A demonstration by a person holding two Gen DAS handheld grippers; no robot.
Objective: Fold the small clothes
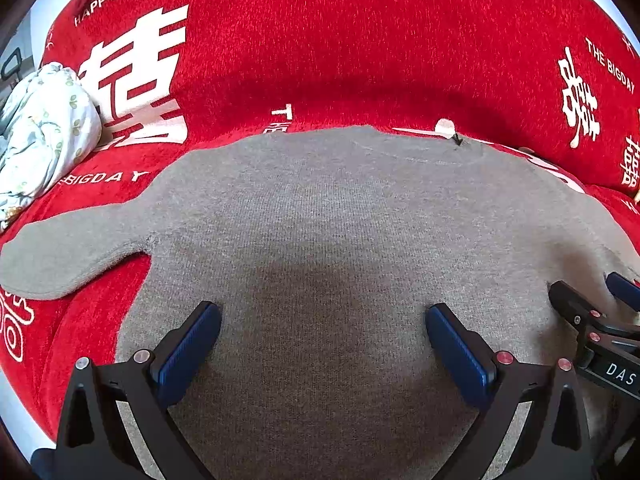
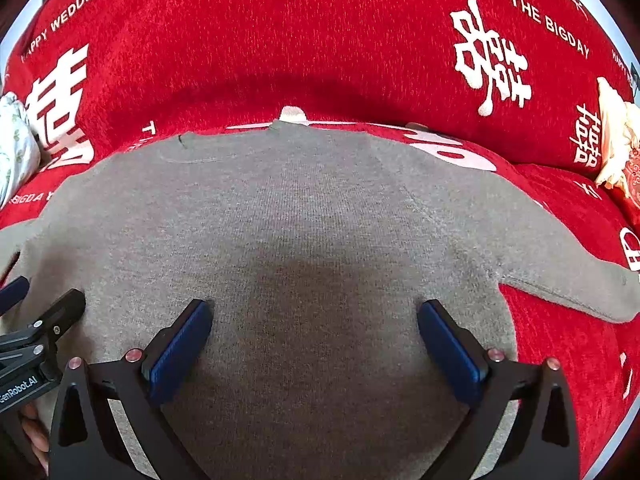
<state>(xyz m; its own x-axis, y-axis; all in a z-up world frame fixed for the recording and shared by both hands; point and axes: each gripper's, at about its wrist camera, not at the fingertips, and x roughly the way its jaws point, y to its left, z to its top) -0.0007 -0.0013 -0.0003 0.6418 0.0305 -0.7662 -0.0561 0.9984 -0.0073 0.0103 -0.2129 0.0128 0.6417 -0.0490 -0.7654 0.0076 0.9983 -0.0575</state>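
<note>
A small grey knit sweater (image 1: pixel 320 208) lies flat on a red sofa cover, neckline at the far side, its left sleeve (image 1: pixel 60 260) spread out to the left. It also shows in the right wrist view (image 2: pixel 320 208), with its right sleeve (image 2: pixel 580 284) spread to the right. My left gripper (image 1: pixel 322 344) is open and empty, low over the sweater's near part. My right gripper (image 2: pixel 314 340) is open and empty, low over the sweater beside the left one. Each gripper shows at the edge of the other's view: the right one (image 1: pixel 592 304) and the left one (image 2: pixel 40 312).
The red cover (image 1: pixel 360 40) with white wedding lettering runs up the sofa back behind the sweater. A crumpled pale floral cloth (image 1: pixel 40 128) lies at the left. A cream and red item (image 2: pixel 616 148) lies at the right edge.
</note>
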